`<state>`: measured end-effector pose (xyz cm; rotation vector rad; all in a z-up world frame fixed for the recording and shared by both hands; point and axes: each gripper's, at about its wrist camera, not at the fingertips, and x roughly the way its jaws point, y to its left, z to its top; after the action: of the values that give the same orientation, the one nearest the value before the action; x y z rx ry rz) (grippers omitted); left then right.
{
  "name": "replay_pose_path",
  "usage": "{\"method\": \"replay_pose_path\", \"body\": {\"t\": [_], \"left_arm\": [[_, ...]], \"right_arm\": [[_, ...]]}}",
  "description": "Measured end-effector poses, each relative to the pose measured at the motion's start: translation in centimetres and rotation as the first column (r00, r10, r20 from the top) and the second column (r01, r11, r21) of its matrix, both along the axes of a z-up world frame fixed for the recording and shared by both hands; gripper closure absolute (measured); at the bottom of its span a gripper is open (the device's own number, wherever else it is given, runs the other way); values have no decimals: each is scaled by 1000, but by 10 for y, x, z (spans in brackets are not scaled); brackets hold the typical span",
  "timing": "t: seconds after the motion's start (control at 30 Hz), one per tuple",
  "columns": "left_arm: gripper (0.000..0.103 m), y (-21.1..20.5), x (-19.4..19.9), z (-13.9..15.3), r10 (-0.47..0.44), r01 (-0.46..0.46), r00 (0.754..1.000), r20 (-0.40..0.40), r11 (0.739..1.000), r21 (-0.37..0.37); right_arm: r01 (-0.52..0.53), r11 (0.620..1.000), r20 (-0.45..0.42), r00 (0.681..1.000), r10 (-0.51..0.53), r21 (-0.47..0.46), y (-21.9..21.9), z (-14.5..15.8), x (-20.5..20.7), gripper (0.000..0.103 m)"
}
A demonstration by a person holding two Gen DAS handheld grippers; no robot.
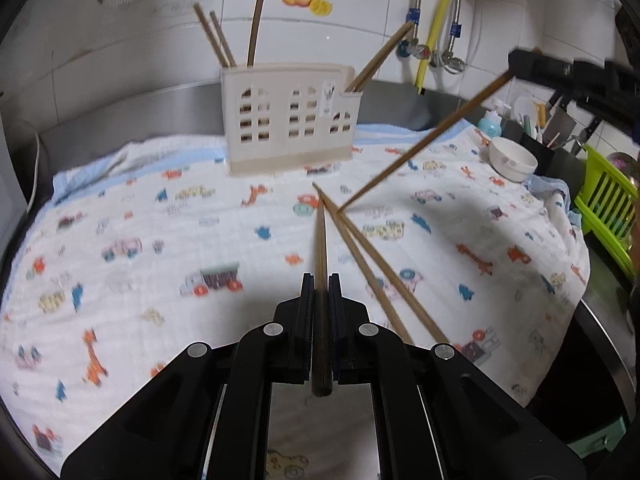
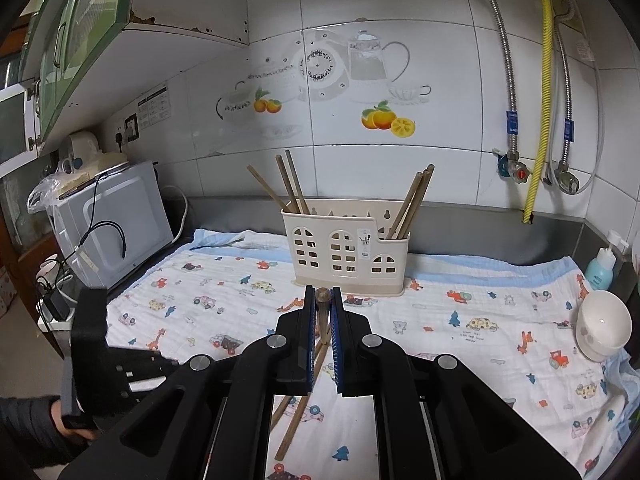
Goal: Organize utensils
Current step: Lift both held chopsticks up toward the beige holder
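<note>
A beige utensil holder [image 1: 291,118] stands at the back of the patterned cloth [image 1: 160,248], with several chopsticks upright in it; it also shows in the right wrist view [image 2: 344,248]. My left gripper [image 1: 321,280] is shut on a dark chopstick [image 1: 321,240] that points toward the holder. Two loose chopsticks [image 1: 372,264] lie on the cloth to its right. My right gripper [image 2: 322,294] is shut on a chopstick [image 2: 322,300] whose top end sticks up between the fingers; in the left wrist view this chopstick [image 1: 424,140] slants down with its tip on the cloth.
A white bowl [image 2: 602,326] and a blue soap bottle [image 2: 600,268] stand at the right of the cloth. A microwave [image 2: 112,224] stands at the left. A green dish rack [image 1: 608,208] is at the far right. Pipes and valves hang on the tiled wall [image 2: 520,172].
</note>
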<state>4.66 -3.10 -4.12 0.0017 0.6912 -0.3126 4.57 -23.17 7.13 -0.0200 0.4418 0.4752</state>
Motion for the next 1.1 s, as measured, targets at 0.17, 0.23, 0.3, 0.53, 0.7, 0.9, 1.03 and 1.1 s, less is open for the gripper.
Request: {"method": "replay_pose_path", "body": {"t": [0.17, 0.23, 0.3, 0.53, 0.7, 0.9, 1.03, 1.1], "left_arm": [[98, -1, -2, -23, 2, -2, 999, -43, 1000, -4], [98, -1, -2, -30, -2, 2, 998, -56, 1000, -5], [97, -1, -1, -35, -4, 4, 998, -70, 1000, 0], [97, -3, 1, -45, -8, 8, 994, -107, 1000, 3], [94, -5, 2, -44, -2, 3, 992, -129, 1000, 13], [98, -15, 8, -39, -4, 21, 985, -173, 995, 96], [98, -6, 14, -30, -17, 30, 978, -207, 998, 61], [98, -2, 14, -17, -20, 31, 983, -181, 998, 54]], "right_arm": [[0, 1000, 3, 1000, 0, -3, 1, 1, 0, 96], [0, 1000, 4, 1000, 0, -3, 1, 1, 0, 96], [-1, 1000, 6, 1000, 1, -4, 1, 2, -1, 96], [-1, 1000, 8, 1000, 1, -6, 3, 3, -2, 96], [0, 1000, 6, 1000, 0, -5, 3, 3, -2, 96], [-4, 1000, 5, 1000, 5, -6, 3, 4, -2, 96], [-11, 1000, 12, 1000, 12, -13, 5, 8, -2, 96], [-14, 1000, 18, 1000, 14, -18, 6, 10, -1, 96]]}}
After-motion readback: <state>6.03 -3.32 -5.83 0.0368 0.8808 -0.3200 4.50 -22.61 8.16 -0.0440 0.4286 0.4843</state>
